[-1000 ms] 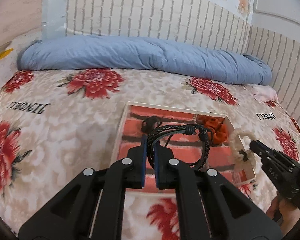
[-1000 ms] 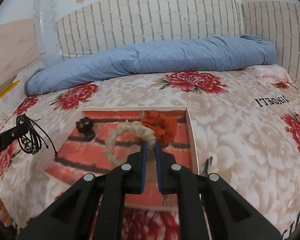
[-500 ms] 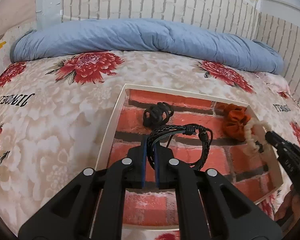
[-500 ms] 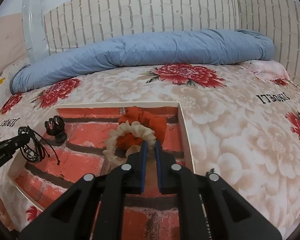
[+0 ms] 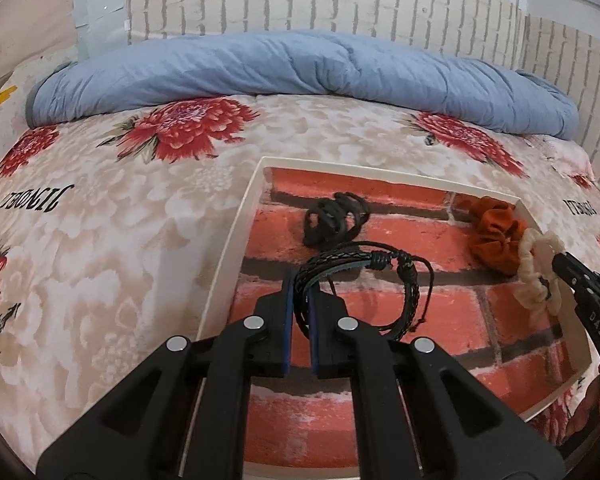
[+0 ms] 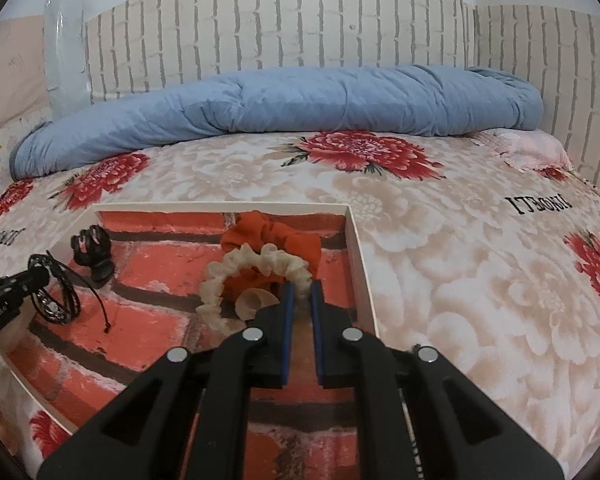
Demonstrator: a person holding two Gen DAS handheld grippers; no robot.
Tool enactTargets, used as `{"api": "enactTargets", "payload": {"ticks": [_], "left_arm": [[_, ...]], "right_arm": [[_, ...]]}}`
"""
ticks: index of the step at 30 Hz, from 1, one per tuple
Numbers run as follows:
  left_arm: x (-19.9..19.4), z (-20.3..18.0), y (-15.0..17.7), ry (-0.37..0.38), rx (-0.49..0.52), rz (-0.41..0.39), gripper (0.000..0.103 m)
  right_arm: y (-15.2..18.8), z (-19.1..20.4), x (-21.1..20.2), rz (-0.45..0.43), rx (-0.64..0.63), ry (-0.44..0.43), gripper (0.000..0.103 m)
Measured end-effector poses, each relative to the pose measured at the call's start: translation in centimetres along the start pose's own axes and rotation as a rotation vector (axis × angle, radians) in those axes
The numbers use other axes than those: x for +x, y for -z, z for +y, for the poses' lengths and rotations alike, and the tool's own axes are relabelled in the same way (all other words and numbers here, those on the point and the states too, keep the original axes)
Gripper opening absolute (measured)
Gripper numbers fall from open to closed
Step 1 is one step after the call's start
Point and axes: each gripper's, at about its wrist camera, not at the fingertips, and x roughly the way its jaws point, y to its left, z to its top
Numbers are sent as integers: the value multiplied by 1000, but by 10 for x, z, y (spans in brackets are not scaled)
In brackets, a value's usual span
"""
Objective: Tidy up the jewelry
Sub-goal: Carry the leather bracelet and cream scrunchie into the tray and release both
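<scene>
1. Left gripper (image 5: 299, 280): clamped on black braided bracelet (image 5: 364, 284), cords pinched between the blue-lined pads, loop hanging out to the right above the tray floor; seen from the right wrist view at the left edge (image 6: 40, 276).
2. Right gripper (image 6: 299, 294): closed tight on cream scrunchie (image 6: 256, 280), ring of ruffled fabric fanning left of the fingertips and lying partly over the orange one; from the left wrist view, entering at the right edge (image 5: 556, 260) with the scrunchie (image 5: 538, 276) dangling at its tip.
3. Bed cover (image 6: 440, 280): beige, printed with large red flowers and black lettering, carrying everything else.
4. Blue duvet (image 6: 280, 108): rolled into a long bolster along the far side of the bed, against the pale brick-pattern wall (image 6: 300, 28).
5. Tray (image 5: 236, 240): shallow, white-rimmed, floor printed as red brickwork, lying flat on the bed cover directly under both grippers.
6. Orange scrunchie (image 5: 494, 232): bunched in the far right corner of the tray, touching the cream one.
7. Black hair ties (image 5: 334, 218): small cluster resting on the tray floor near the far left corner, just beyond the held bracelet, apart from the scrunchies.
</scene>
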Motion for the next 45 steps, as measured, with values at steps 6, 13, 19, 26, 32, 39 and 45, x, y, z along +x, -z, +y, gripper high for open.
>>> {"api": "enactTargets", "payload": {"ticks": [6,13,19,26,32,39,45], "left_arm": [[1,-3,0,-57,38,-10,5],[7,-2,1,-84,48,1,5],[15,3,3,-82,34,35,5],[20,4,5,-85,28,59,7],[18,7,4,-67,16,67,36],[-3,-3,1,-47,52,32,78],[-30,-11,-5,-33,87,5,98]], "right_arm": [[3,2,7,13,-14,22,9],[7,4,13,25,-29,35,9],[9,6,19,50,-43,40,9],[10,6,27,89,-42,35,13],[9,3,26,91,-27,32,29],[1,-4,11,72,2,28,60],[-6,-3,-11,11,-7,72,90]]}}
